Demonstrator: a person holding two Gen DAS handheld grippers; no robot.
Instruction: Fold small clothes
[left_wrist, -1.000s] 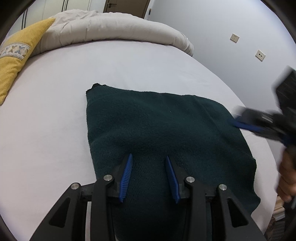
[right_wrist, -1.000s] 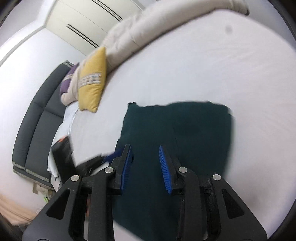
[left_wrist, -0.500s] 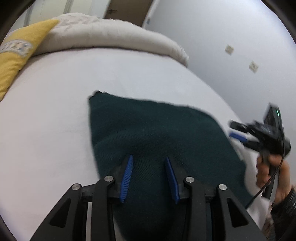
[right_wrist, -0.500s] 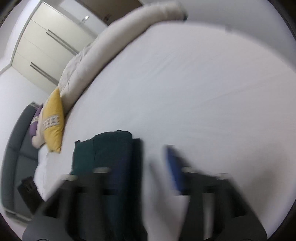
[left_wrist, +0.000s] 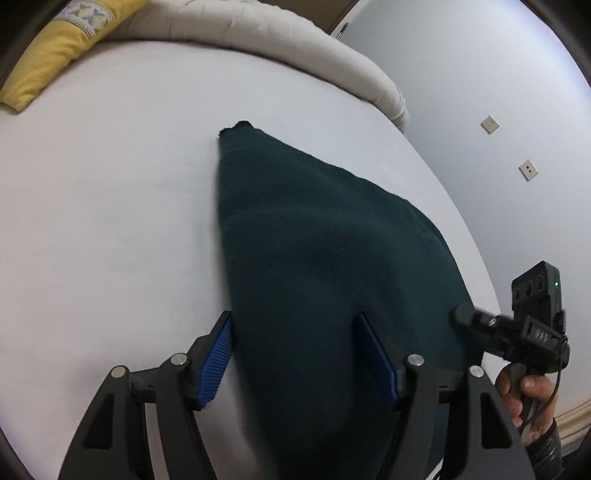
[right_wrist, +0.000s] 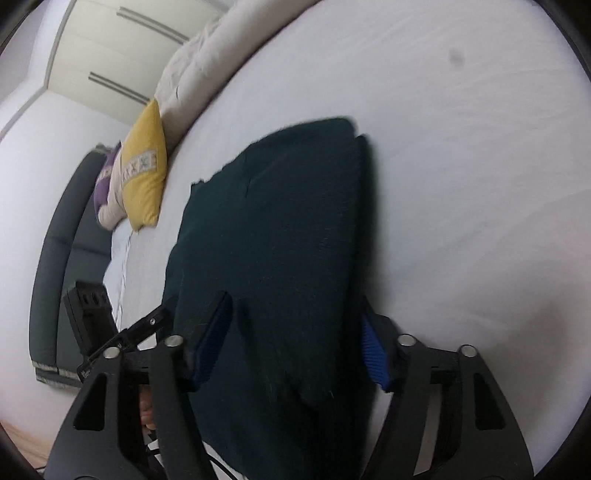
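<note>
1. My left cam shows mostly bare white bed (left_wrist: 110, 221). A yellow pillow (left_wrist: 55, 48) sits at the far left corner, and a rolled beige duvet (left_wrist: 295, 48) runs along the far edge. The grey wall on the right has two sockets (left_wrist: 490, 124).
2. My right cam catches the same pillow (right_wrist: 144, 177) leaning on the duvet (right_wrist: 192, 74), with something purple behind it. There's a dark sofa (right_wrist: 51, 277) past the bed edge and white wardrobe doors (right_wrist: 110, 55) up top.
3. Nothing lies on the dark green cloth (left_wrist: 332, 277). It's spread on the sheet, already folded double from what I can see at its right edge in the right view (right_wrist: 280, 240).
4. Left gripper (left_wrist: 301, 360): jaws apart and opening. The near end of the cloth runs up between the blue pads, left pad right at the cloth's left edge, no pinch.
5. Right gripper (right_wrist: 297, 349): jaws apart but closing. They straddle the cloth's near end, right pad at its right edge, not clamped.
6. Each gripper shows in the other's cam, at the cloth's near corners: right one (left_wrist: 465, 315), left one (right_wrist: 155, 321).
</note>
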